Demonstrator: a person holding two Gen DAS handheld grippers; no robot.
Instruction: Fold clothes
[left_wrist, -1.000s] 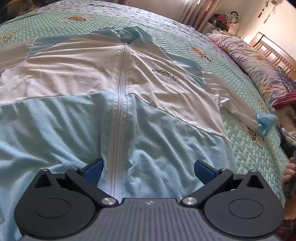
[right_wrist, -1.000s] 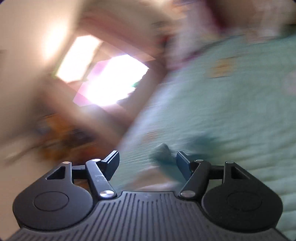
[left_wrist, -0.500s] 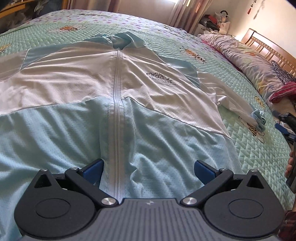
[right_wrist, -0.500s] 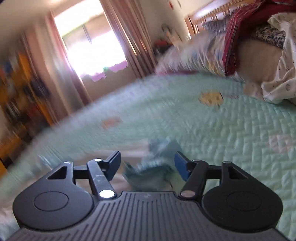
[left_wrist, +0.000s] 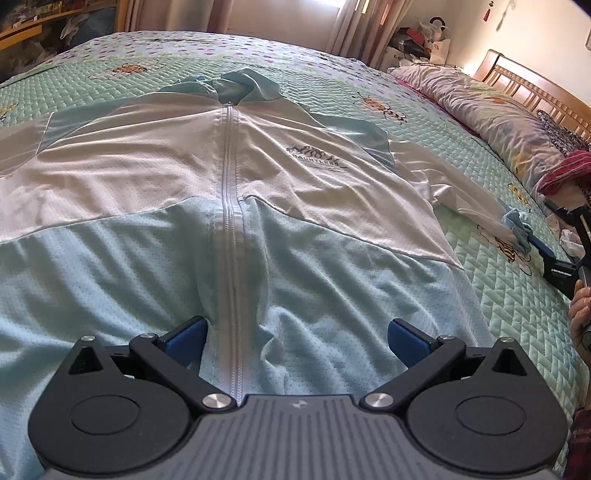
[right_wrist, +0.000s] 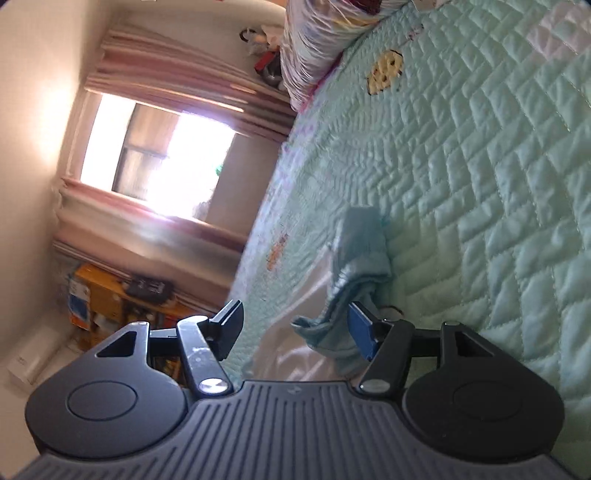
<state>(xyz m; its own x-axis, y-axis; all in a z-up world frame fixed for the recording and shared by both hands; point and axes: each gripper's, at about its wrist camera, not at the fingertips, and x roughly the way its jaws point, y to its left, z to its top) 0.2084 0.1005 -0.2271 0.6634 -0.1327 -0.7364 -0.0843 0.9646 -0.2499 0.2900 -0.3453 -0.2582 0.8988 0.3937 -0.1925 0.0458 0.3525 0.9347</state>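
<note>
Right now I am getting ready to grab the sleeve end of the white and light blue zip-up jacket (left_wrist: 236, 206), which lies flat and face up on the green quilted bedspread (left_wrist: 369, 85). My left gripper (left_wrist: 295, 332) hangs over the bottom hem, right by the white zipper (left_wrist: 231, 236). Its jaws are wide open and hold nothing.

Out past the jacket's right side, the long white sleeve (left_wrist: 458, 192) ends in a light blue cuff (right_wrist: 360, 258). My right gripper (right_wrist: 295, 328) is turned on its side there. Its jaws are open, with the cuff between them. The cloth seems to brush the blue pad (right_wrist: 360, 334), but the other pad is clear, so nothing is held yet.

To do this well, I think I should push in a bit so more of the cuff sits between the pads, then squeeze on the cuff and not on the bedspread under it. After that the sleeve can go across the jacket's chest. I should keep the left gripper low near the hem so the jacket does not slide.

Compared with half a second ago, the right gripper has rolled over, so the window (right_wrist: 162, 158) now looks tipped sideways. The cuff looks sharper and nearer. In the left view, the right gripper now shows beside the cuff. The jacket has not moved.
</note>
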